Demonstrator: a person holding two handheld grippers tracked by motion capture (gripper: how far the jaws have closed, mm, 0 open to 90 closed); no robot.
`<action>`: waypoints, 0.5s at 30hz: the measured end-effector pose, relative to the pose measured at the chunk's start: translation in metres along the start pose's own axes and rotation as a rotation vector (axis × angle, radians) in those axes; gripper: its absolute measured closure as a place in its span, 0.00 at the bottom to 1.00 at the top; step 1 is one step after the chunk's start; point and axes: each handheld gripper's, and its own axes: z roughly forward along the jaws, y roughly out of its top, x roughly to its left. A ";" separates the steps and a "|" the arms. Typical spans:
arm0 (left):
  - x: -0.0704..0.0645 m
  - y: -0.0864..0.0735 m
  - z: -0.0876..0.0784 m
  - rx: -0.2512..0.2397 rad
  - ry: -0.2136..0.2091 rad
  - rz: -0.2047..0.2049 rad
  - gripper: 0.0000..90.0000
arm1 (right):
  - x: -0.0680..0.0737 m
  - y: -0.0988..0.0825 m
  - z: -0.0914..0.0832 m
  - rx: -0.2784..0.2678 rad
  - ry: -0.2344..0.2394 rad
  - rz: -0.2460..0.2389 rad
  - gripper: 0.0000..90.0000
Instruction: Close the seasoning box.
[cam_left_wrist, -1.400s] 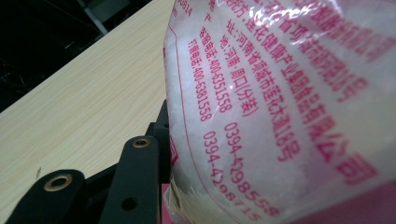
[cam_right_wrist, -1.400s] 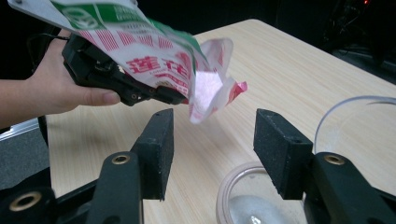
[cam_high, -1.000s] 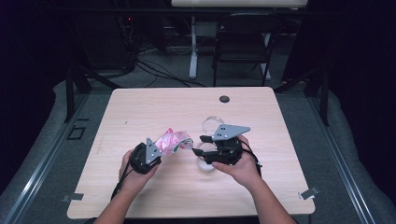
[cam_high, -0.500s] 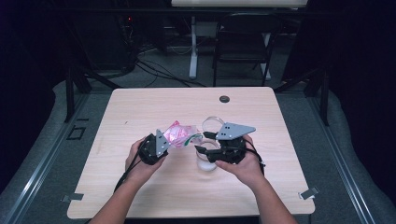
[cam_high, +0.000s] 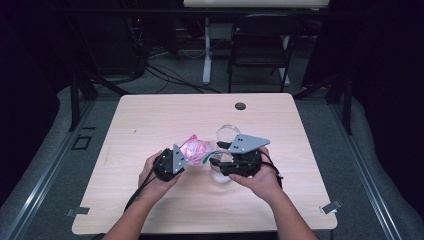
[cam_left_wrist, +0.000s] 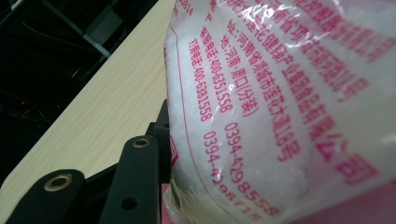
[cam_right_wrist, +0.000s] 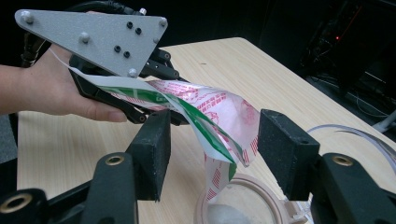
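A pink-and-white plastic bag (cam_high: 196, 149) of white granules is pinched in my left gripper (cam_high: 185, 160), which is shut on it. In the left gripper view the bag (cam_left_wrist: 280, 93) presses close against one black finger (cam_left_wrist: 140, 172). My right gripper (cam_right_wrist: 217, 156) stands open, its jaws on either side of the bag's hanging green-edged corner (cam_right_wrist: 219, 116). That corner droops over the mouth of a clear jar (cam_right_wrist: 238, 200) holding some white granules. In the high view the jar (cam_high: 221, 176) sits on the table under my right gripper (cam_high: 217, 164).
A clear round lid (cam_high: 227, 132) lies on the wooden table (cam_high: 150, 115) just behind the jar. A dark cable hole (cam_high: 240, 106) sits near the far edge. A chair (cam_high: 260, 50) and cables stand beyond the table.
My left gripper has carried the bag to the right, up to the jar and between the right gripper's jaws. The right gripper has barely moved.
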 end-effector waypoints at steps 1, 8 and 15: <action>0.000 0.000 0.000 0.002 0.001 0.003 0.70 | 0.001 0.000 0.000 -0.001 0.000 -0.001 0.49; -0.003 -0.001 -0.001 0.005 0.005 0.020 0.70 | 0.008 0.001 0.005 0.018 0.028 -0.042 0.51; -0.006 0.000 -0.002 -0.003 0.002 0.029 0.70 | 0.011 -0.001 0.010 0.034 0.038 -0.042 0.56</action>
